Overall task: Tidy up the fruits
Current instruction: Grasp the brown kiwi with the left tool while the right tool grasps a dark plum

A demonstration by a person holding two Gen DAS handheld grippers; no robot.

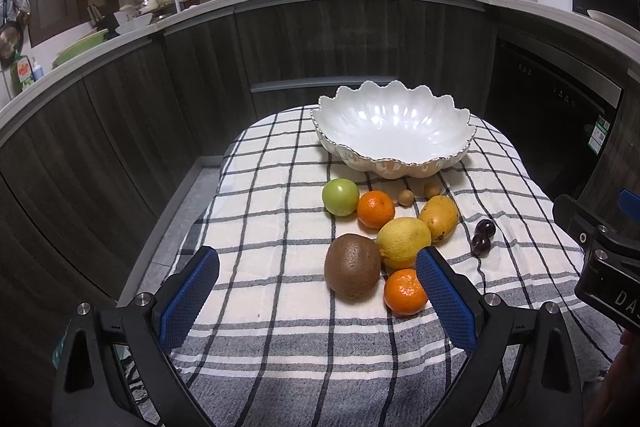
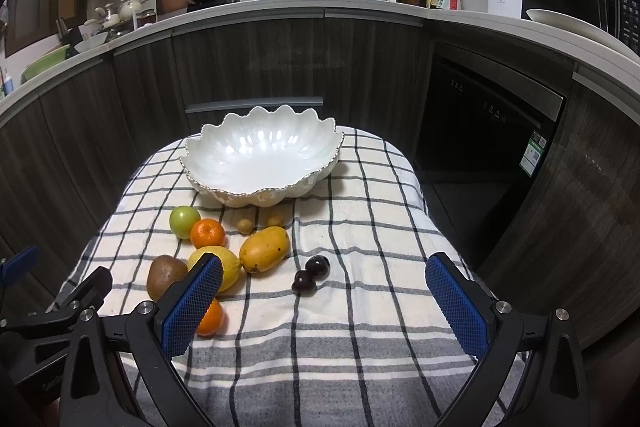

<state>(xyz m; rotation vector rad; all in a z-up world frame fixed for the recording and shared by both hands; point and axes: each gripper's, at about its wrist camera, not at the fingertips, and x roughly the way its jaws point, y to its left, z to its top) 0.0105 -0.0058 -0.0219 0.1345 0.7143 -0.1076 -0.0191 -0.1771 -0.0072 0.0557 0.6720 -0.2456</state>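
Checked cloth (image 1: 280, 235) covers the small table, and on it the fruit lies loose in front of the white scalloped bowl (image 1: 390, 131). From the left: green apple (image 1: 340, 196), kiwi (image 1: 352, 265), two oranges (image 1: 375, 209), lemon (image 1: 403, 242), mango (image 1: 438, 217), then two dark plums (image 1: 482, 237) touching each other, apart from the cluster. The left gripper (image 1: 318, 293) stands wide over the cloth, gripping nothing. The right gripper (image 2: 324, 301) is likewise wide and empty.
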